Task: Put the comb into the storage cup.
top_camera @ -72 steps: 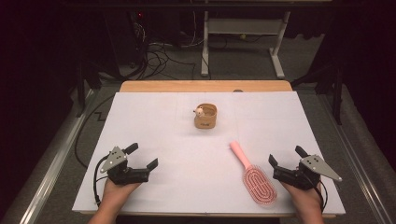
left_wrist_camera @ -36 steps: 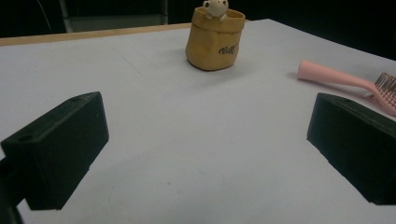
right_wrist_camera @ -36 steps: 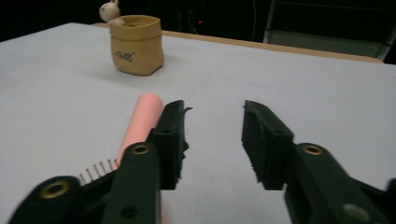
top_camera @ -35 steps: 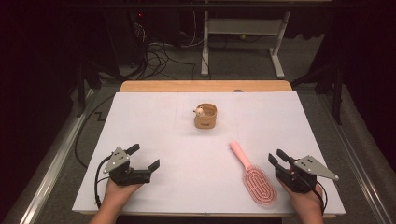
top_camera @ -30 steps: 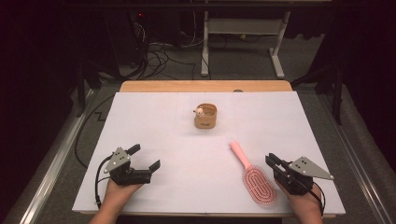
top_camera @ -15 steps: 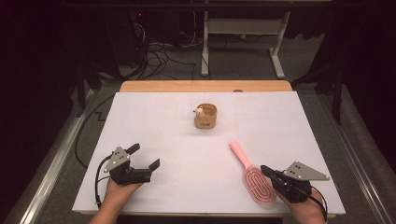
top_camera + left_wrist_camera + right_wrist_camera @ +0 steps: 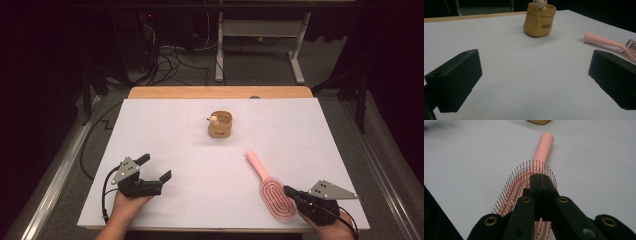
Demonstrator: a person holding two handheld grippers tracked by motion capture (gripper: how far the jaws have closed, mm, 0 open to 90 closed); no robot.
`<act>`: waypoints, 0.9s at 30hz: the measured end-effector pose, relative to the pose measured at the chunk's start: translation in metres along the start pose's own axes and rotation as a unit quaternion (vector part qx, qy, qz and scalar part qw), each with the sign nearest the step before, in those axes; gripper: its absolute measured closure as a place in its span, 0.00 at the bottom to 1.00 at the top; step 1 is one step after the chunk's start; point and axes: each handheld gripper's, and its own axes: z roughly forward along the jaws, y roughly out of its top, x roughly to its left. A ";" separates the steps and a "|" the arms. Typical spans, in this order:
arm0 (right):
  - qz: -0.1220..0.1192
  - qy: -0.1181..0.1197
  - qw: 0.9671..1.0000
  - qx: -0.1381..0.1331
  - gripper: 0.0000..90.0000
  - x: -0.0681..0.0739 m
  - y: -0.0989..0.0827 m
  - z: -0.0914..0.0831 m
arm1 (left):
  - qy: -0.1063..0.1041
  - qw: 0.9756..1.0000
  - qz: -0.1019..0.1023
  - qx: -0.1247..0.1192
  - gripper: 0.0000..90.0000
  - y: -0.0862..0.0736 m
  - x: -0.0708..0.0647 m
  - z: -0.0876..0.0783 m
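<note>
- High view: a pink hairbrush lies flat on the white worktop at the near right, bristles up, handle pointing away toward the middle.
- Right tool sits at the near edge of the brush head, tips at or over its rim.
- Right gripper view: jaws pressed together with no gap, tips above the bristle field of the hairbrush. Clenched, then. Whether a few bristles or the head's rim are pinched between the tips I cannot tell; nothing of the brush body shows between them.
- Left tool rests on the worktop at the near left, well apart from the brush. Left gripper view: jaws wide, bare paper between them. Released, holding nothing.
- A small tan pot with a little figure peeking over its rim stands upright at the centre, beyond the handle's tip, untouched.
- Judgement on progress: early. The right tool has reached the brush, but the brush lies fully on the paper, not lifted.
- Left to do, as I read it: get a real hold on the brush, most likely by opening and closing on head or handle, then raise and carry it. The pot may be the goal; not certain.
</note>
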 end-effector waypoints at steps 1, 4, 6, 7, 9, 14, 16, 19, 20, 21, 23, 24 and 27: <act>0.001 -0.002 1.000 0.004 1.00 -0.001 -0.001 -0.001 | -0.001 1.000 0.000 -0.002 0.00 0.000 0.000 0.000; 0.001 0.007 1.000 0.011 1.00 -0.001 -0.004 0.000 | 0.000 1.000 -0.001 -0.002 0.00 0.000 0.000 -0.001; 0.000 0.013 1.000 0.014 1.00 0.001 -0.003 0.001 | 0.000 1.000 -0.002 -0.002 0.00 0.000 0.000 -0.001; -0.005 0.017 1.000 0.015 1.00 0.002 -0.003 0.002 | -0.001 1.000 -0.002 0.002 0.00 0.000 0.000 -0.001; -0.014 0.021 0.999 0.027 1.00 0.004 -0.004 0.005 | -0.003 1.000 -0.003 0.005 0.00 0.000 0.000 0.000; -0.017 0.034 0.998 0.045 1.00 0.005 -0.005 0.013 | -0.002 1.000 -0.002 0.008 0.00 -0.001 0.001 0.000; -0.021 0.030 0.998 0.050 1.00 0.007 -0.003 0.016 | -0.003 1.000 -0.002 0.006 0.00 -0.001 0.001 0.000; -0.028 0.024 0.998 0.057 1.00 0.007 -0.001 0.019 | -0.002 1.000 -0.001 0.006 0.00 -0.001 0.000 0.000; -0.032 0.022 0.997 0.061 1.00 0.007 0.000 0.021 | -0.003 1.000 0.001 0.008 0.00 -0.001 0.000 0.000; -0.035 0.021 0.997 0.062 1.00 0.008 0.000 0.023 | -0.003 1.000 0.002 0.009 0.00 -0.001 0.000 0.000; -0.042 0.019 0.996 0.071 1.00 0.008 0.002 0.027 | -0.003 1.000 0.002 0.010 0.00 -0.001 0.000 0.000; -0.043 0.016 0.996 0.073 1.00 0.008 0.002 0.029 | -0.003 1.000 0.002 0.010 0.00 -0.001 0.000 0.000; -0.043 0.013 0.996 0.074 1.00 0.008 0.004 0.032 | -0.002 1.000 0.001 0.011 0.00 -0.002 0.000 -0.001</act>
